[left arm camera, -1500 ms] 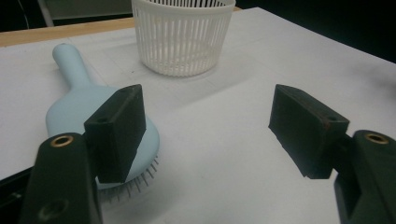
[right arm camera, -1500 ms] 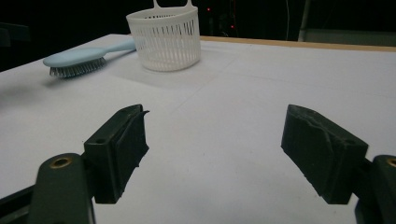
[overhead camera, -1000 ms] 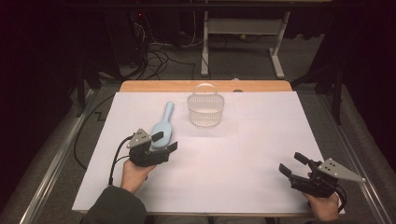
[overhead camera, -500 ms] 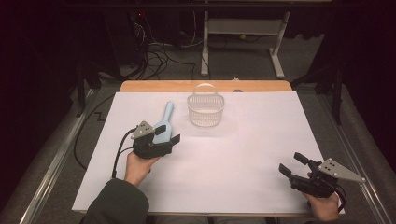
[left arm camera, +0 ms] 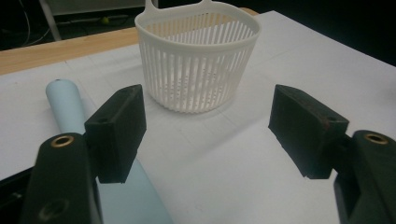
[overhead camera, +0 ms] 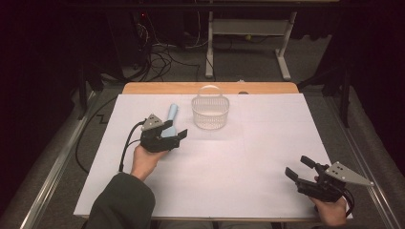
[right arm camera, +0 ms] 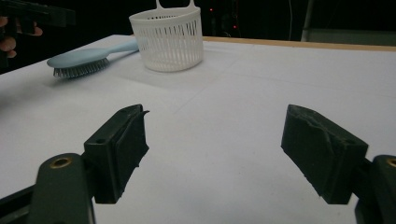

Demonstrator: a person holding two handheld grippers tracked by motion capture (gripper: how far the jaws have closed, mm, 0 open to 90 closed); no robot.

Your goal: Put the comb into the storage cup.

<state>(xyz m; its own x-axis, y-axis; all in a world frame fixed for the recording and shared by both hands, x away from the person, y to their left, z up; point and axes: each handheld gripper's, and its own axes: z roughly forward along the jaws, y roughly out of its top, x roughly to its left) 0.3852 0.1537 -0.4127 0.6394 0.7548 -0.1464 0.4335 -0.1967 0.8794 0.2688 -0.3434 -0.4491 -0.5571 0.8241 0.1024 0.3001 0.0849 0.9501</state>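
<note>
White-covered surface with a white slotted basket near its far edge and a pale blue hairbrush lying just left of it, partly under the left gripper, jaws apart, while the right gripper rests near the front right corner, also spread wide.

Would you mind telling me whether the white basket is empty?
Empty, apparently: through the white basket slats and open top, nothing shows inside; its floor is partly hidden.

Hairbrush head hidden under left gripper (high view); handle shows.
</note>
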